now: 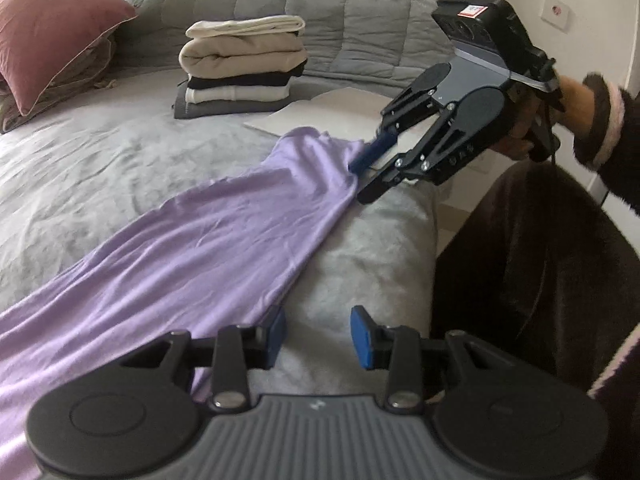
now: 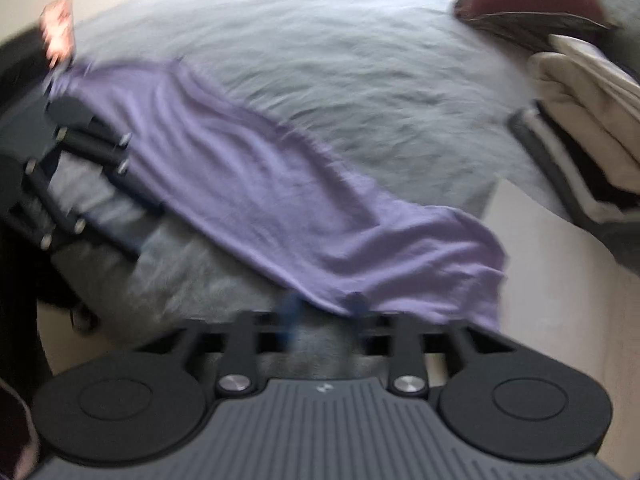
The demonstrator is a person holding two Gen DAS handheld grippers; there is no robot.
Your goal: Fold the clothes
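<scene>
The lilac garment (image 1: 192, 240) lies stretched as a long band across the bed (image 1: 100, 168), lower left to centre of frame. Both the left hand-held gripper (image 1: 318, 338) and right hand-held gripper (image 1: 370, 172) stand open at its near edge, gripping nothing. Probably mid-fold: next, pinch both ends and fold over

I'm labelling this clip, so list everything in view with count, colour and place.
garment: one, lilac, spread long across the bed
bed cover: one, grey, under the garment
folded clothes stack: one pile, cream, black, white and grey, far side of the bed
pillow: one, maroon, far left corner
flat sheet: one, pale, beside the stack
wall socket: one, white, right wall
left claw: open, at the garment's near edge
right claw: open, at the garment's far end
hand: one, dark sleeve, holding the right claw
</scene>
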